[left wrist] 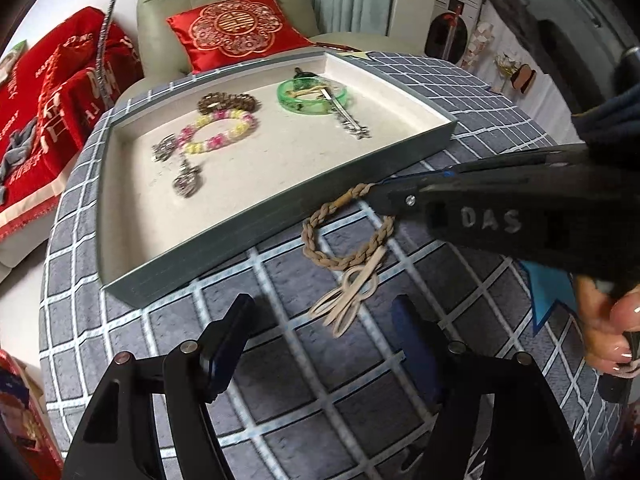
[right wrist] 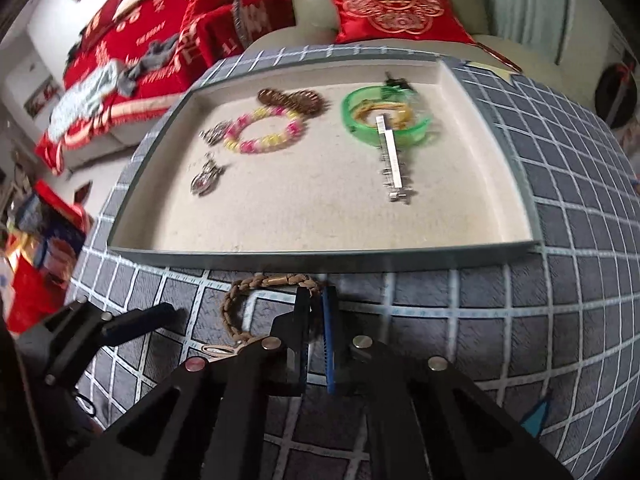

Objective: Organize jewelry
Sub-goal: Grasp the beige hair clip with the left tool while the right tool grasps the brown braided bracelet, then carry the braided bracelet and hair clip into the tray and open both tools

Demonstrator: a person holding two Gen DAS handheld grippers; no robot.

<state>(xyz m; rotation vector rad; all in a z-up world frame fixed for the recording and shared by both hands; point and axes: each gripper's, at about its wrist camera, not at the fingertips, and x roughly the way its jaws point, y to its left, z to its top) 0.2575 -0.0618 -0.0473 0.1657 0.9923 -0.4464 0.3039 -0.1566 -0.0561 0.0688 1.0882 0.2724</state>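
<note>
The right gripper (right wrist: 318,300) is pinching the braided brown bracelet (left wrist: 344,236), which is lying on the checked tablecloth (left wrist: 440,152) just beside the grey tray (left wrist: 248,196); the left gripper (left wrist: 324,328) is hovering spread wide, holding nothing

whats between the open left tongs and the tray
The braided cord bracelet lies on the checked cloth between the left tongs and the tray, shown in the left wrist view.

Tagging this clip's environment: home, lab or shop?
Most likely a home living room. A grey-green sofa with a red embroidered cushion and a red throw stands behind the table's grid-patterned cloth, and the jewelry tray sits on that.
</note>
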